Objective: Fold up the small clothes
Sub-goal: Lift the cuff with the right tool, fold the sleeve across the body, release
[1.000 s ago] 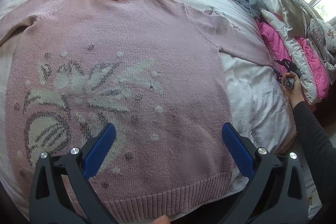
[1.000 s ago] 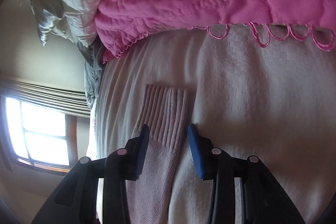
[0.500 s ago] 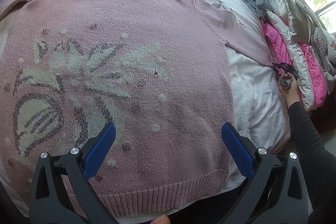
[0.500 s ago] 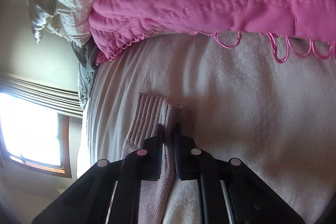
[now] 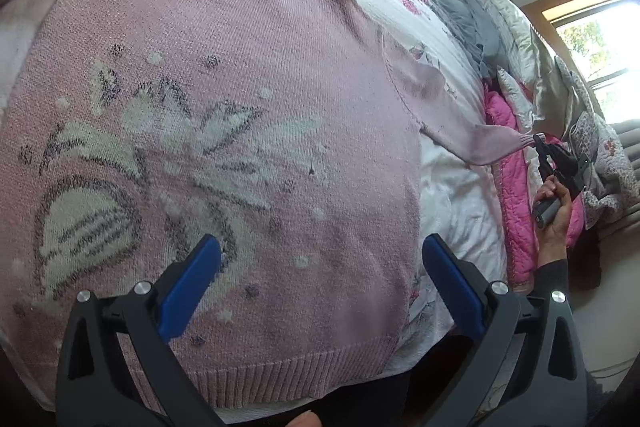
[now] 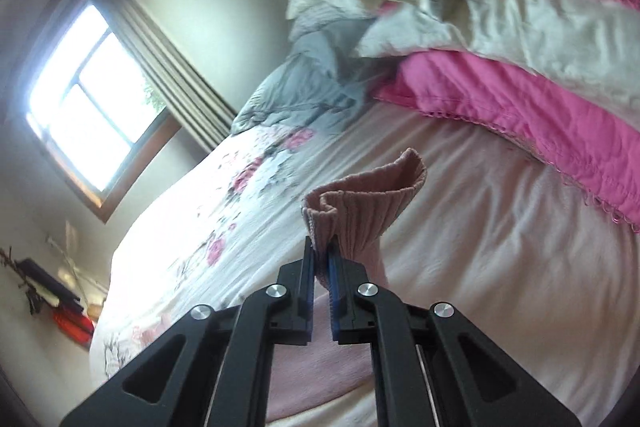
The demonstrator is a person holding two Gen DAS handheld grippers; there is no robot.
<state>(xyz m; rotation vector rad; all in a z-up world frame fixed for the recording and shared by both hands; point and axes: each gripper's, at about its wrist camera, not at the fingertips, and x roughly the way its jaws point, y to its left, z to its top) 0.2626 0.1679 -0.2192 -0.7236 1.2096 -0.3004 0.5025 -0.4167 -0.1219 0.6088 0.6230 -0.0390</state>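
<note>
Fingers of the left gripper (image 5: 320, 275) stood spread wide, blue pads (image 5: 188, 283) apart and holding nothing, poised over the lower front of the pink sweater (image 5: 248, 99), which lay flat, face up, on the floral bedsheet (image 5: 452, 203) with its ribbed hem (image 5: 288, 375) nearest the camera. Off to the right, the sweater's sleeve (image 5: 480, 143) ran out toward the pink quilt (image 5: 512, 179), and there the person's hand (image 5: 554, 211) worked the right gripper (image 6: 321, 263). That one was clamped nearly closed on the ribbed cuff (image 6: 360, 211), the knit bunched and pinched between its blue pads, the cuff raised clear of the sheet. Half a second before, the same cuff lay flat on the bed under the closing fingers; a second before, those fingers were apart on either side of it. Since then the left gripper had come closer over the sweater, its spread unchanged. No brand, label or lettering could be read anywhere, only the knitted white-and-grey flower motif (image 5: 168, 163).
</note>
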